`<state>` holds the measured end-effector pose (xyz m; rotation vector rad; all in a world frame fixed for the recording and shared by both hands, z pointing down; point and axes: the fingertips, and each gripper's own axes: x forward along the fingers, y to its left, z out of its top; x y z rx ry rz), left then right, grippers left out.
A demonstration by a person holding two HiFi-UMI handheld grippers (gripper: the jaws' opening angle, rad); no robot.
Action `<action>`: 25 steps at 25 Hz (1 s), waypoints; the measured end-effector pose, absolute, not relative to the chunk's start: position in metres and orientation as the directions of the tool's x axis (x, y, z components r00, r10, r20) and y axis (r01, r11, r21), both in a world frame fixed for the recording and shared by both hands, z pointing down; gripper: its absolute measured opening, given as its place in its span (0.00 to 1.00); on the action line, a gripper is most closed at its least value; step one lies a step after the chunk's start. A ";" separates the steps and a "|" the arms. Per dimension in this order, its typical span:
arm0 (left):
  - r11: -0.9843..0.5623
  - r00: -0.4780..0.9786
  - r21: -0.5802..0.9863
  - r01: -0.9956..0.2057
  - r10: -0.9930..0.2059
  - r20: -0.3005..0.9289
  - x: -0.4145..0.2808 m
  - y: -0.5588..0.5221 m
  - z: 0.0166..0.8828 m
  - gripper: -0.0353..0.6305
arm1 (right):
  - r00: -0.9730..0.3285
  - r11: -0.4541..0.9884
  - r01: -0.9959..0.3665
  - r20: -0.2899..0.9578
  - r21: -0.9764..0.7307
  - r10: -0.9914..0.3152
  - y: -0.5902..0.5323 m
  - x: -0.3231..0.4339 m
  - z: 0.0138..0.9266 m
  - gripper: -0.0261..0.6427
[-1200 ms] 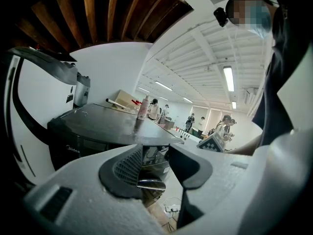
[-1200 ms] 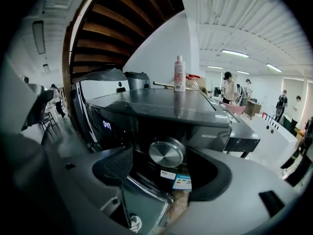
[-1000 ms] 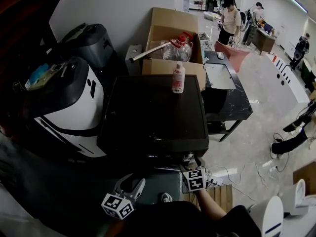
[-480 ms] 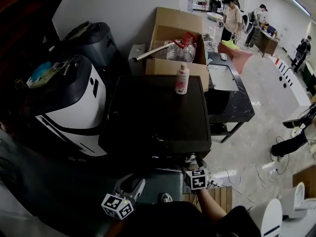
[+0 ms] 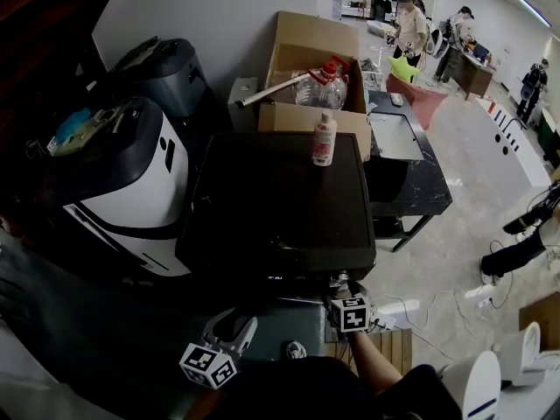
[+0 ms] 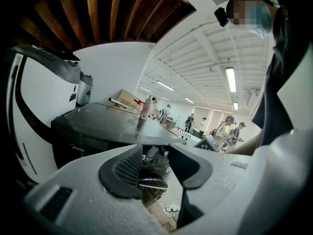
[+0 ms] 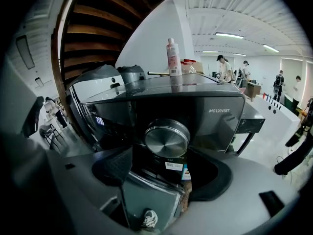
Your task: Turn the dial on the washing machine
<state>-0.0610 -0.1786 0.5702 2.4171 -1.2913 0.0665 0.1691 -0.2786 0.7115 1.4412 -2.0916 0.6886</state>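
Count: one washing machine [image 5: 280, 208]; one dial [image 7: 167, 138], set on its front panel; one bottle [image 5: 325, 140], stood upright on lid; two grippers.
Right gripper [image 7: 165, 173]: jaws spread, dial ahead between them, untouched.
Left gripper [image 6: 156, 173]: jaws released, empty.
Against 0.5 s before: both grippers barely shifted.

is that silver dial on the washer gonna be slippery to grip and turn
Probably somewhat slippery: the dial looks like smooth, shiny metal, with no ridges that I can see. It looks round and rigid, so it likely won't deform between the ribbed pads of the right tool, which is open in front of it.
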 end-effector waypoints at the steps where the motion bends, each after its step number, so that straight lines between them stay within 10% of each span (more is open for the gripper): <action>1: -0.491 0.569 0.320 -0.810 -0.790 0.227 -0.062 -0.178 0.571 0.30 | -0.312 0.310 -0.943 0.655 -0.123 -0.688 -0.279 0.169 0.711 0.54; 25: -0.480 0.557 0.318 -0.818 -0.798 0.229 -0.070 -0.173 0.573 0.30 | -0.327 0.296 -0.940 0.689 -0.169 -0.647 -0.273 0.160 0.730 0.53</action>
